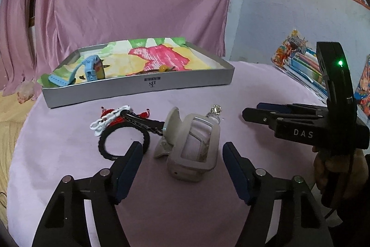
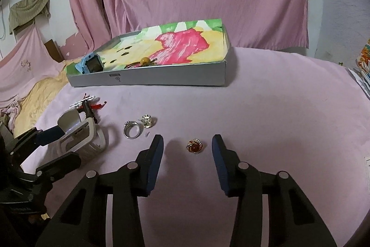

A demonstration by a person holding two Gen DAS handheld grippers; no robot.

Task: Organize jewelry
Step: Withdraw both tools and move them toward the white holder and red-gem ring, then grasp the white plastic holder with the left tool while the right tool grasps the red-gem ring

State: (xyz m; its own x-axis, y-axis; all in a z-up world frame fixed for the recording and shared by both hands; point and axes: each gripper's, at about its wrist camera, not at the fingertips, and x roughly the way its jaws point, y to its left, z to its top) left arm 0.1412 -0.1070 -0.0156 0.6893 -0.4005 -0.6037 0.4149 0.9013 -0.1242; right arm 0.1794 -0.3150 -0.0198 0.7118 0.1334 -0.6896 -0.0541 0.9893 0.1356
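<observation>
Ahead of both claws sits the shallow grey cardboard box (image 2: 161, 79) lined with a bright painted sheet, already holding a blue watch (image 1: 92, 70) and an amber bead piece (image 2: 145, 61), so I judge I'm mid-sort. My left claw (image 1: 182, 164) is spread wide and empty, bracketing the beige rubbery watch case (image 1: 193, 149) on the pink surface (image 2: 266, 108). My right claw (image 2: 186, 151) gapes likewise, the small red-stone gold ring (image 2: 195, 146) lying between its tips; next I'd lower and close gently.
</observation>
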